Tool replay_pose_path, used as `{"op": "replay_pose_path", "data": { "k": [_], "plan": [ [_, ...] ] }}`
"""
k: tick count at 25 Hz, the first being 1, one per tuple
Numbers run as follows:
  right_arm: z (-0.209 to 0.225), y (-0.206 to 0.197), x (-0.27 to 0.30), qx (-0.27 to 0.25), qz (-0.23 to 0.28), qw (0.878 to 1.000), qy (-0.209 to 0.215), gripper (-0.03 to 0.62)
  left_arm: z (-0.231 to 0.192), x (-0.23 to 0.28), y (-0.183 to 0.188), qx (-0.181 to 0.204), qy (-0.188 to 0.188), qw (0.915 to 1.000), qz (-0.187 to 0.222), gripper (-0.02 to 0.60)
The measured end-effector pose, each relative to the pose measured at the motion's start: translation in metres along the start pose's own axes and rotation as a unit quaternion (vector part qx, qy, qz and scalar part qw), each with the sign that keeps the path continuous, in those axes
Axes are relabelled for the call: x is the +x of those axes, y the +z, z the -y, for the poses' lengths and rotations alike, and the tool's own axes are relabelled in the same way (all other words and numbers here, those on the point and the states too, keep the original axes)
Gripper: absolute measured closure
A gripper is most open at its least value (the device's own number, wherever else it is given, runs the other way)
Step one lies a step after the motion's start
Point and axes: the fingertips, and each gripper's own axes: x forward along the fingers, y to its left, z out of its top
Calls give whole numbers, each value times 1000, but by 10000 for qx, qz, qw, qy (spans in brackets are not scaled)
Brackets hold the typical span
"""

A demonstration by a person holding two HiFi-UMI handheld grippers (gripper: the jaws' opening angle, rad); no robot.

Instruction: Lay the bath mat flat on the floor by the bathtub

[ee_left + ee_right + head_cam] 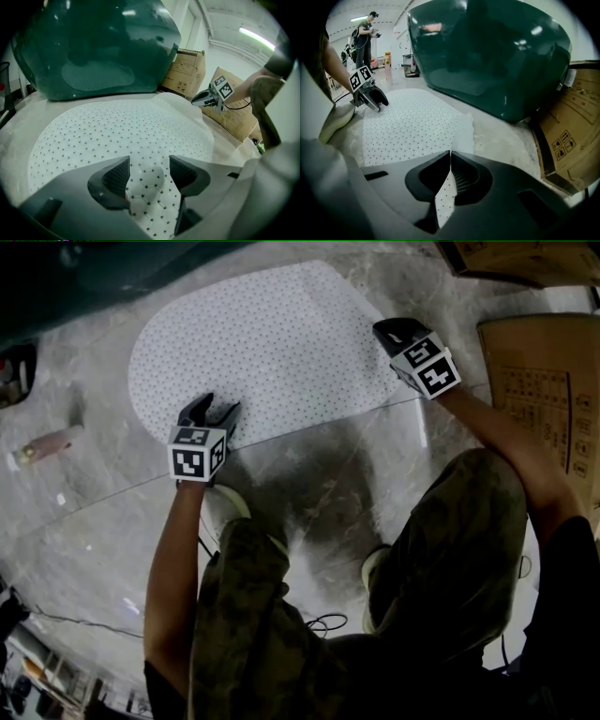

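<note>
Gripping a thin edge of the bath mat (pixel 446 199), the right gripper (pixel 450 157) has its jaws closed together on the sheet, which stands up between them like a blade. It sits at the mat's right end in the head view, hand raised a little off the floor (pixel 328 474).

The left gripper (pixel 147 172) has its jaws apart. A curled lip of the mat lies in the gap, but the pads (pixel 117 177) do not visibly pinch it. This tool rests at the near long edge, toward the left end.

From both tools the mat (pixel 267 343) spreads away toward the dark green bathtub (pixel 84 277). Most of it is already down on the floor, just beside the tub. Its long axis runs left to right along the tub wall, across the line the grippers point.

Judgement: what remains is the right end, and the right gripper alone has hold of it. The next move calls for lowering that corner outward along the long axis, away from the left gripper, so no ripple is trapped. Cardboard boxes (pixel 544 390) stand near that side.
</note>
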Motion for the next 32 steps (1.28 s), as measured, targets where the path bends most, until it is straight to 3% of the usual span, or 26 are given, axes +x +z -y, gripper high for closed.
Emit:
{"op": "replay_pose_path", "data": {
  "k": [4, 10, 15, 23, 32],
  "plan": [
    [22, -1, -2, 72, 52, 9997, -245, 563, 5, 3, 9, -195, -85, 9997, 122, 308],
    [46, -15, 1, 378, 47, 9979, -517, 563, 15, 7, 4, -89, -206, 9997, 25, 308],
    [64, -25, 8, 626, -64, 9954, -717, 563, 15, 9, 5, -251, -330, 9991, 50, 308],
    [71, -38, 18, 202, -378, 9946, -945, 563, 15, 8, 4, -212, -346, 9992, 72, 308],
    [81, -44, 30, 352, -613, 9919, -1054, 563, 13, 8, 4, -212, -403, 9990, 32, 308]
  ]
}}
